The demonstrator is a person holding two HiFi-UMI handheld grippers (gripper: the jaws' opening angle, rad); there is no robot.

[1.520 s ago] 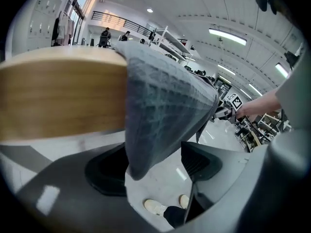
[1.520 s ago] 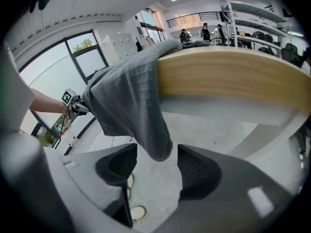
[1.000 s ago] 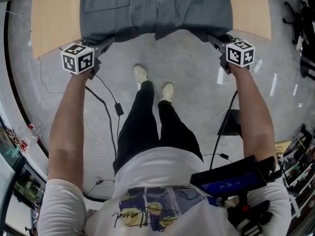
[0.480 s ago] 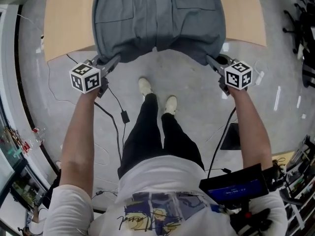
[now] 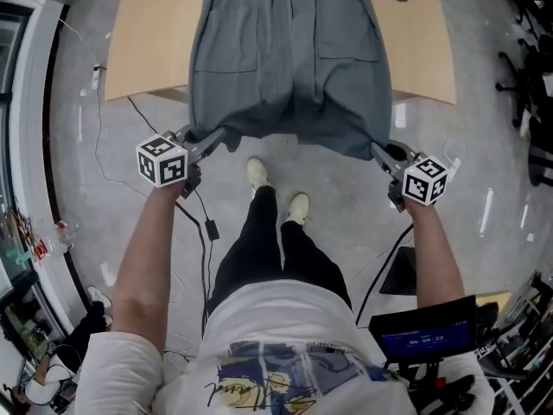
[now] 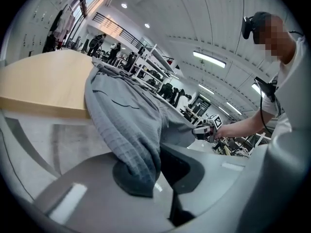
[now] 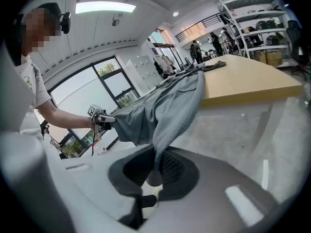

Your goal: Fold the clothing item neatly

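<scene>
Wooden table (image 5: 160, 33) carries most of the grey garment (image 5: 289, 59); its near hem hangs past the edge, my left gripper (image 5: 212, 139) and right gripper (image 5: 378, 150) each clamped on a corner.

Big open workshop sort of room. Polished grey concrete floor (image 5: 328, 188) with black cables (image 5: 210, 229) trailing across the near left. Light wood tabletop (image 5: 155, 33) on the far side, dark office chairs (image 5: 525, 24) far right. Metal shelving (image 7: 252, 28), tall windows (image 7: 112, 86), and long ceiling lights (image 7: 104, 6) overhead.
</scene>
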